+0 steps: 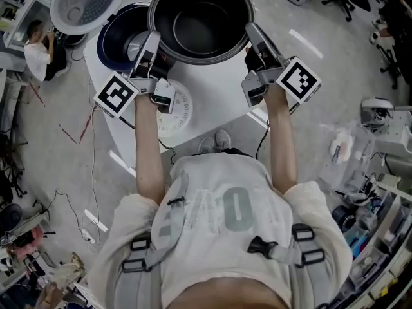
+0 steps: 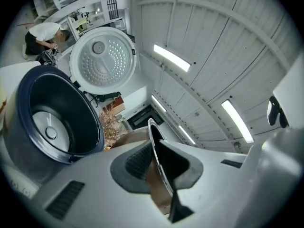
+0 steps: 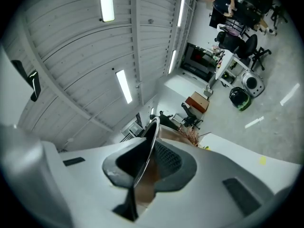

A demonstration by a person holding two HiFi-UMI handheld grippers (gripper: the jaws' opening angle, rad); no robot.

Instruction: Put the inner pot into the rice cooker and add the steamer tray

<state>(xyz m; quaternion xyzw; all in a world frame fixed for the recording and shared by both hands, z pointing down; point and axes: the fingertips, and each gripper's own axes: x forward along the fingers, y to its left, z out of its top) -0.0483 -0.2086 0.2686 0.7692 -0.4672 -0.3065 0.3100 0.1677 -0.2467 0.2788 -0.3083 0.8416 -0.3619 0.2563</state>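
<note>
A white table [image 1: 219, 102] stands on a cluttered workshop floor. Above it, the left gripper [image 1: 154, 42] and right gripper [image 1: 252, 32] are clamped on opposite sides of the inner pot [image 1: 201, 24], at its thin rim. The pot looks rigid, slick and probably weighty (the lip could slip), so level opposite grips suit it. Just left, the rice cooker [image 1: 119, 40] is open.

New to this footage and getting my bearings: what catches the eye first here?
A big dark metal inner pot fills the head view's top centre, gripped at its rim by the left gripper and the right gripper. Left of it stands the open dark-blue rice cooker, its white perforated lid raised.
</note>
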